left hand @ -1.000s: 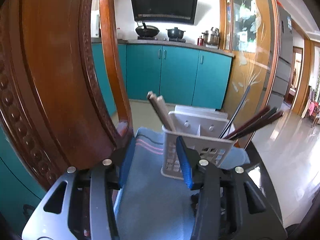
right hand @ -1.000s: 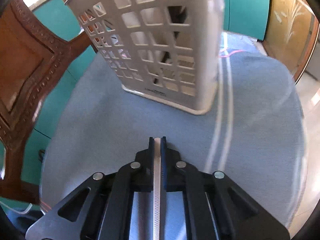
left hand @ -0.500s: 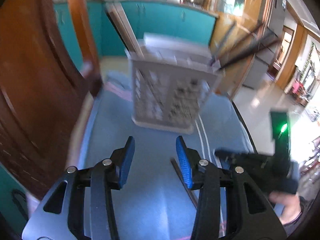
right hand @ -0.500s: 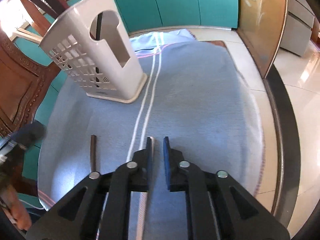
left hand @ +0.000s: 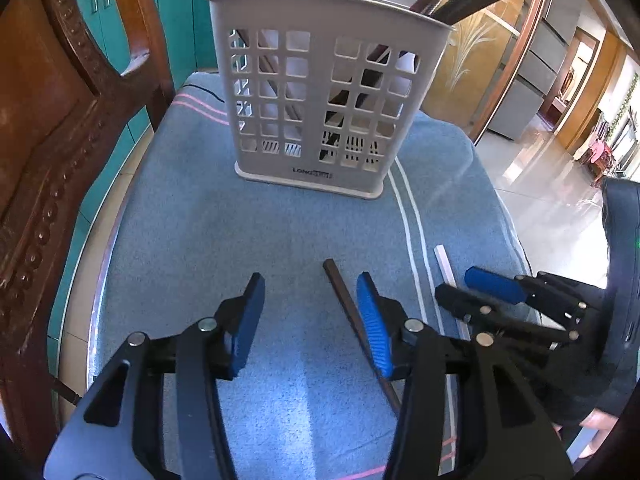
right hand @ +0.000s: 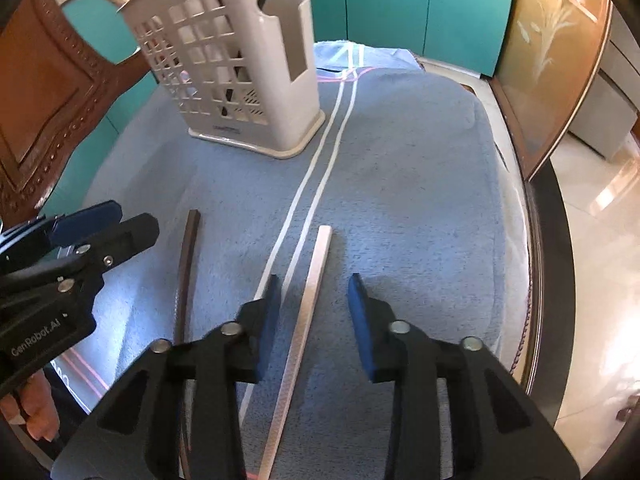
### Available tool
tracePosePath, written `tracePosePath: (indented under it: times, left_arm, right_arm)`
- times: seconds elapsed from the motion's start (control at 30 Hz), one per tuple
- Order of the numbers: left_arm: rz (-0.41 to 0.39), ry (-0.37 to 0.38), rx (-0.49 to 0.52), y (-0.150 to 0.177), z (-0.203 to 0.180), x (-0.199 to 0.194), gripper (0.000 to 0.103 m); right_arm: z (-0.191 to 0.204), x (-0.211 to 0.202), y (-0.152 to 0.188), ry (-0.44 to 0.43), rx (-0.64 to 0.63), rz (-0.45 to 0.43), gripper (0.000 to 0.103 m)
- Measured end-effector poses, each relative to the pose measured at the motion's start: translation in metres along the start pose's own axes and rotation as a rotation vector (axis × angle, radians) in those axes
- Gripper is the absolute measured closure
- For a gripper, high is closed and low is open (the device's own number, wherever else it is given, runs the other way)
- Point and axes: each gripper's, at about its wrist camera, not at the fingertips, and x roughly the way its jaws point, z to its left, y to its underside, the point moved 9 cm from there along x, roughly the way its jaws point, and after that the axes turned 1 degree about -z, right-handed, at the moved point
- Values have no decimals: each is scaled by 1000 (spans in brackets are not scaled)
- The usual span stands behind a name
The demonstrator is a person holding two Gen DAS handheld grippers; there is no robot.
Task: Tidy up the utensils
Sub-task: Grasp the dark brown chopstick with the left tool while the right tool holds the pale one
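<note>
Two chopsticks lie loose on cloth [right hand: 420,168] near holder [left hand: 324,92]: both claws open, right gripper [right hand: 312,316] straddles pale stick [right hand: 308,312]—close squarely mid-shaft; left gripper [left hand: 310,312] should shift right over dark stick [left hand: 344,304].

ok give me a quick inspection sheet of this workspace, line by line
surface: blue towel with white stripes, covering the table.
job's things: white slotted utensil basket upright at the far end, dark and pale chopsticks leaning inside; dark chopstick and white chopstick lying flat on the towel.
clutter: nothing seen.
grippers: left gripper open, empty, dark chopstick beside its right finger; right gripper open, straddling the white chopstick.
cables: nothing seen.
surroundings: carved wooden chair, teal cabinets, glossy tiled floor.
</note>
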Motion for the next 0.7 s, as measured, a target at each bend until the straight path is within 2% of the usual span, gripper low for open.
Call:
tracePosePath:
  times: [0.03,0.07,0.4,0.7]
  left_arm:
    - [-1,-2,4,-1,-2,-1,53]
    - [-1,-3,7,-1,-3,-1,53]
    - [30,-21,30,5,-7,12,50]
    - [92,-37,64,19,-19,34,46]
  right_arm:
    - [2,1,1,-1,2,0,91]
    - [0,1,1,-5,14,-2,93]
    - [-17,-4,-2,-2,67,-13,93]
    - [-23,-6,-6,-7,86,-14,88]
